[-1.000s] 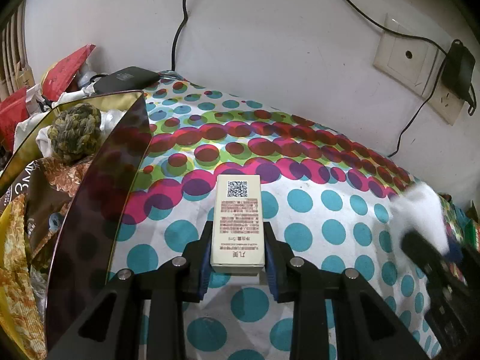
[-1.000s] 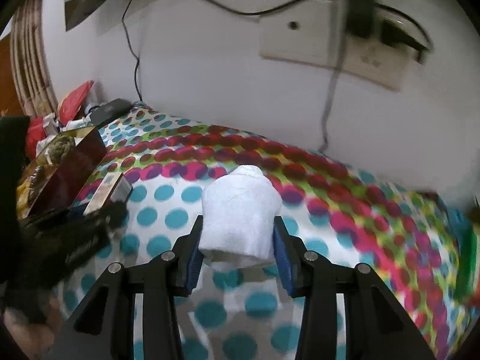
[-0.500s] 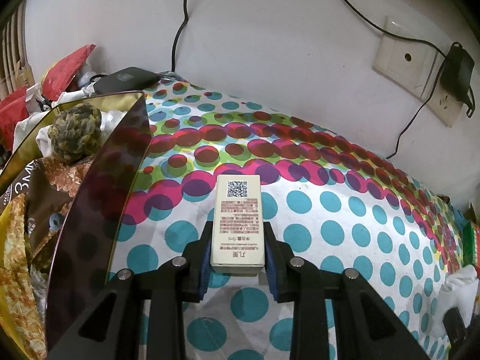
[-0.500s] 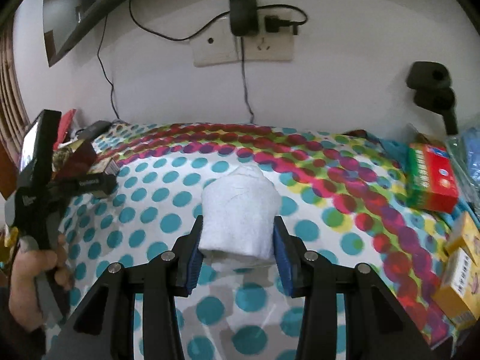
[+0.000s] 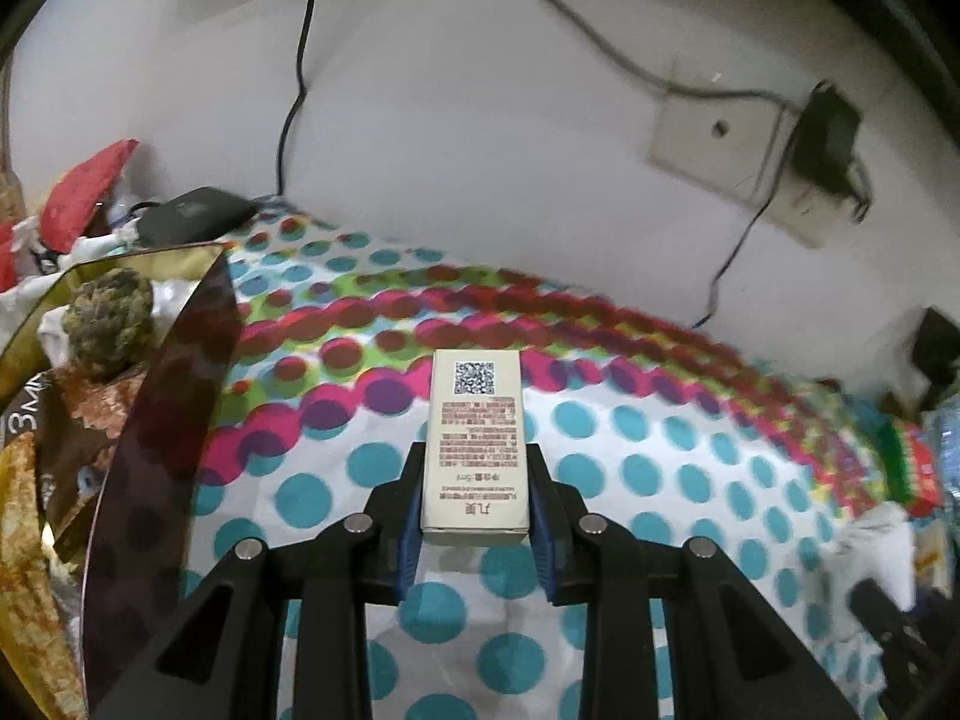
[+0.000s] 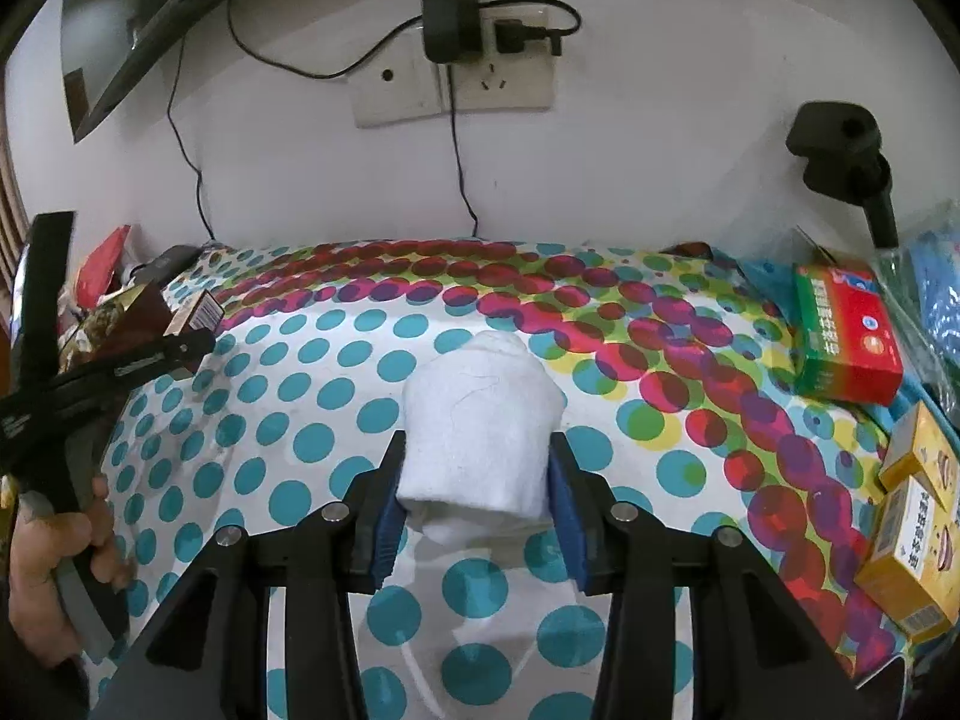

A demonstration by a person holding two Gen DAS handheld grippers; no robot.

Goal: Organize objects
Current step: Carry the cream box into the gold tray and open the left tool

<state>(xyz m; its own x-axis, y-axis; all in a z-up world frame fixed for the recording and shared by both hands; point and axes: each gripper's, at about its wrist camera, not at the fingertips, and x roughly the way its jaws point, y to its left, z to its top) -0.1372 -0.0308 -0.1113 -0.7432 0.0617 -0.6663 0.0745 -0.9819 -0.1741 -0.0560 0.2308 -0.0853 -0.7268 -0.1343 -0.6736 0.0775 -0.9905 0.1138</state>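
Observation:
My left gripper (image 5: 474, 480) is shut on a small cream box (image 5: 475, 432) with a QR code and red print, held above the polka-dot tablecloth (image 5: 630, 468). My right gripper (image 6: 477, 468) is shut on a white rolled cloth (image 6: 480, 414), its blue pads pressing both sides. In the right wrist view the left gripper (image 6: 180, 348) shows at the far left, held by a hand (image 6: 54, 564), with the box's end (image 6: 201, 306) sticking out. The white cloth (image 5: 876, 546) also appears at the lower right of the left wrist view.
An open container with a dark maroon flap (image 5: 162, 420) stands at the left, holding a yarn ball (image 5: 111, 312) and packets. A green-and-red box (image 6: 843, 330) and yellow boxes (image 6: 912, 540) lie at the right. A wall socket with a charger (image 6: 450, 18) and cables sits behind.
My right gripper has swung to the right with the white cloth, so its view now faces the socket and right-hand boxes. The left view has turned slightly right; the box stays gripped.

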